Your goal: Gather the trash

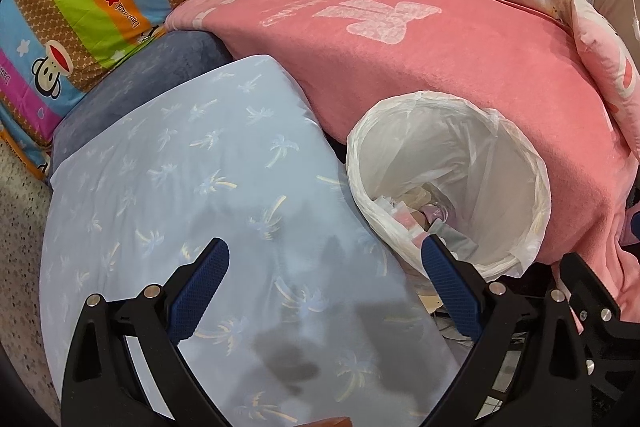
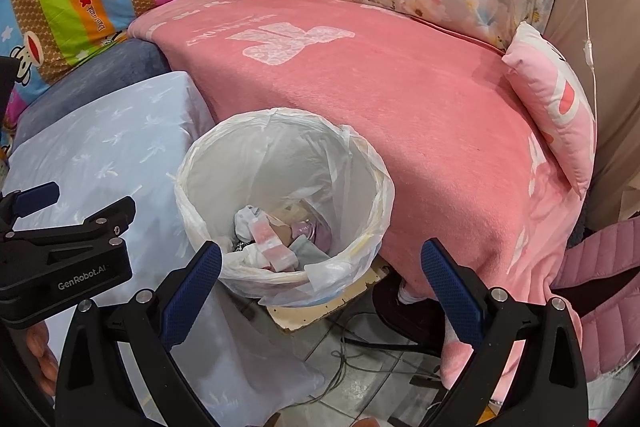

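Both grippers, left (image 1: 324, 267) and right (image 2: 320, 269), are hovering spread wide and empty. The bin (image 2: 384, 187) is standing between cushion (image 2: 100, 155) and blanket (image 2: 420, 99), holding trash (image 2: 272, 239). Keep the jaws clear of the liner.

A fuzzy pink blanket (image 2: 400, 115) bears pale lettering. The light blue cushion cover (image 1: 192, 195) shows small palm trees. White plastic liner (image 2: 280, 163) lines the bin.
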A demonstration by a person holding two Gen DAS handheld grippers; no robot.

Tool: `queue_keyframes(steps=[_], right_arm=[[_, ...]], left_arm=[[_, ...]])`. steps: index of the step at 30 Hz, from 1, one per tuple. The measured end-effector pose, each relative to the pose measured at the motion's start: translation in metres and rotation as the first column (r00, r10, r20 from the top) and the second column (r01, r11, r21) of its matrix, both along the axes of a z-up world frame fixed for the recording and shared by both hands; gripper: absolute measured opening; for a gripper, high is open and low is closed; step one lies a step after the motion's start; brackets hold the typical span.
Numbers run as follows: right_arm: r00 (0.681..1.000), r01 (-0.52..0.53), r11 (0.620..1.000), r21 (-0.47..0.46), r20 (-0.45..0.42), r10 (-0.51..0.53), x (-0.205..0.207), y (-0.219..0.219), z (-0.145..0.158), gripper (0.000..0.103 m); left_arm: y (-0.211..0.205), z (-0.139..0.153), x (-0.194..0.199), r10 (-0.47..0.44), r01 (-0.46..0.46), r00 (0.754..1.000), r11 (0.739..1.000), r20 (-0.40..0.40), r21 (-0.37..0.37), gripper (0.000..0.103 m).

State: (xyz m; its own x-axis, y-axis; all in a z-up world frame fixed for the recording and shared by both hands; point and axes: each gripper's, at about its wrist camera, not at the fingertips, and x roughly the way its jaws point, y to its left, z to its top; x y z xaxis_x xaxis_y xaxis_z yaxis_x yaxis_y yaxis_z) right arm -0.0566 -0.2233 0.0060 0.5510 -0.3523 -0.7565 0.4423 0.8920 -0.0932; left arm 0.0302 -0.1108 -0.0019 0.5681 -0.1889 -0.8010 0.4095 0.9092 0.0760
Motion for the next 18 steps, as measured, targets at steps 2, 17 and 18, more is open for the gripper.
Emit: queue_keyframes(steps=[2,17,18], right_arm=[[1.000,-0.001,1.000,0.001,-0.001,0.001,0.0010,0.0001,-0.0002,0.097],[1.000,-0.004,1.000,-0.003,-0.002,0.004,0.0024,0.0015,-0.0002,0.097],[1.000,-0.006,1.000,-0.003,-0.002,0.006,0.0026,0.0018,-0.0001,0.097]], left_arm=[[-0.0005,-0.0004,0.0014,0.004,-0.004,1.000,1.000,-0.001,0.001,0.093],[0.0001,-0.0010,0.0028,0.023,-0.023,1.000,1.000,-0.009,-0.002,0.093],[0.0005,-0.0012,0.0028,0.025,-0.025,1.000,1.000,-0.011,-0.001,0.093]])
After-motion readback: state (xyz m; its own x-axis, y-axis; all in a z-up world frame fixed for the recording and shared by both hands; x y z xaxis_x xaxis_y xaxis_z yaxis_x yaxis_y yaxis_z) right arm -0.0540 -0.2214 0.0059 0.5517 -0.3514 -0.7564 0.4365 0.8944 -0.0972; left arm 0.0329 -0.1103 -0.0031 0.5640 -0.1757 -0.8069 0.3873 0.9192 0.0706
